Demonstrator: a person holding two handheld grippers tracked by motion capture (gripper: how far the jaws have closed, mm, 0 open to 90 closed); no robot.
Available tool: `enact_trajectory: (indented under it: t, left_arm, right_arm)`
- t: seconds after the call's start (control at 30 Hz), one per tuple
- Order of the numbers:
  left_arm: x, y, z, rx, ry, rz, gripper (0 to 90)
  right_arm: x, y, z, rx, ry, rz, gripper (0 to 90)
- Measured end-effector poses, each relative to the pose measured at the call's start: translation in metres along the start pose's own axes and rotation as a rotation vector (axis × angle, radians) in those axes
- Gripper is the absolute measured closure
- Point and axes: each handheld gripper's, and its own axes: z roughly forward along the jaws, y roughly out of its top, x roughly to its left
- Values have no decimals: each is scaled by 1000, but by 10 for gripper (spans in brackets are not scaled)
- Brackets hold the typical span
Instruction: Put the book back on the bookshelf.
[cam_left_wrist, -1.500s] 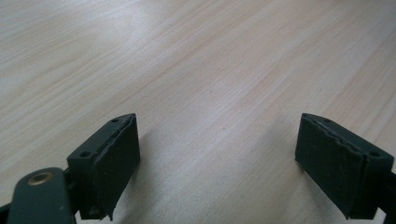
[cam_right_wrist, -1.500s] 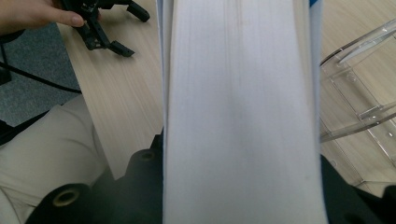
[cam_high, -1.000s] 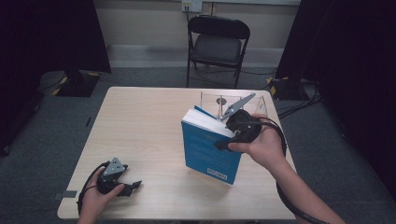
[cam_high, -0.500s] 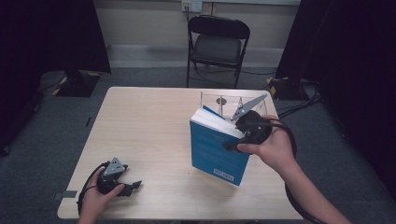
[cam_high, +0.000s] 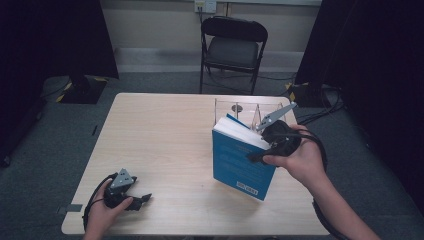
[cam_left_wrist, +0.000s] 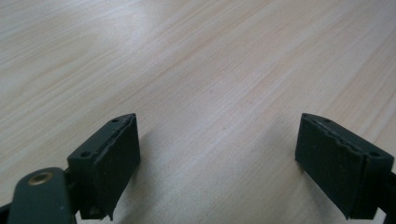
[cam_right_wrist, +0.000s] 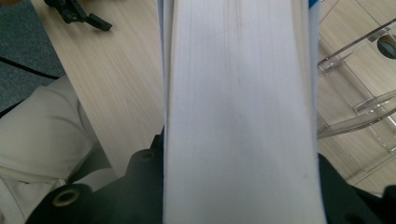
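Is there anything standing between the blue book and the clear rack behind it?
Nothing visible does. The right gripper holds the blue book upright just in front of the clear rack, with bare table to the side.

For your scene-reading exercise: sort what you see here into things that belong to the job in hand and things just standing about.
In the job:
- blue book, clamped upright
- right gripper, shut on it
- clear acrylic rack, just behind the book

Standing about:
- left gripper, open, on the table
- folding chair beyond the table
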Motion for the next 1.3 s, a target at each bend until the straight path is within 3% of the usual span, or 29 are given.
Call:
enact_trajectory:
  t: [0.77,1.1,1.3]
  left_arm:
    - [0,0,0,0,-2,-5,136]
    - [0,0,0,-1,-2,-5,136]
    - [0,0,0,-1,-2,-6,136]
  right_arm:
    - [-14,-24,-11,-21,-18,64,616]
    - [-19,-31,-15,-24,-42,60,616]
    - [-21,-37,-19,-16,-42,83,617]
